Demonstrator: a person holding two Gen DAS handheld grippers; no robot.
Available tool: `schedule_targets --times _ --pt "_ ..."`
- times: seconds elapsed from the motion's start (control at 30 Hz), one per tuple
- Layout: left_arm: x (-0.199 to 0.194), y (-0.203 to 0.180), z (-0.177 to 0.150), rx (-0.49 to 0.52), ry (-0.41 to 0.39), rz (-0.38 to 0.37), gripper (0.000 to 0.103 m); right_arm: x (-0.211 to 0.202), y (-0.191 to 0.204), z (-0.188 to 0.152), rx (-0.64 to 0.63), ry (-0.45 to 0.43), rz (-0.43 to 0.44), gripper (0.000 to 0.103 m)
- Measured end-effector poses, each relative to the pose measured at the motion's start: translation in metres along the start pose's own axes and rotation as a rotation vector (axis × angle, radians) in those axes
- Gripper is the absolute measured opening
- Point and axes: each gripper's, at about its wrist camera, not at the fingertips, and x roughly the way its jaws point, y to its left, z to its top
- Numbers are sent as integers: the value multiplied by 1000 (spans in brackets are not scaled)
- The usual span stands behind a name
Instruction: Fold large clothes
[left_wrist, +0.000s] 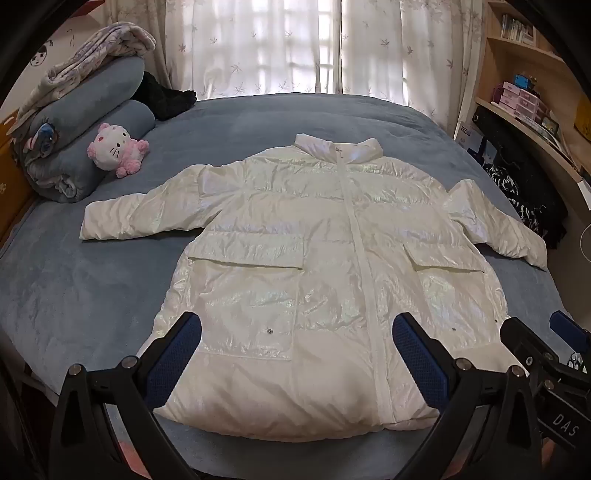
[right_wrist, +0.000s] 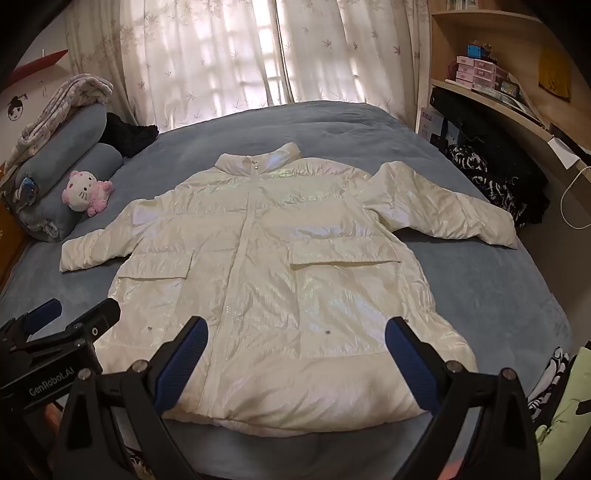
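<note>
Both grippers, left gripper (left_wrist: 297, 334) and right gripper (right_wrist: 297, 339), jaws wide, empty; beyond, glossy quilted white jacket (left_wrist: 317, 266) flat on plush blue bedspread (left_wrist: 92, 295)

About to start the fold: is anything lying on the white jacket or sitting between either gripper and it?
Nothing visible does. The white jacket lies flat, zipped, sleeves spread on the blue bed, with nothing on it. The left gripper and right gripper both hang open above its hem. The plush toy sits clear, beside the left sleeve.

One jacket (left_wrist: 314, 266) lies on the bed (left_wrist: 92, 295), with two sleeves and two flap pockets; beside the jacket's left sleeve sits one plush cat (left_wrist: 114, 149); two grippers (left_wrist: 295, 332) (right_wrist: 295, 334) hang above its hem; two curtains (left_wrist: 258, 48) behind it
</note>
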Motion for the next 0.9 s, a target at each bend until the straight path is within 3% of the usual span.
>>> schedule_targets --times 0.9 --pt "-7 -5 -3 15 -25 -5 102 4 7 -5 -5 2 1 97"
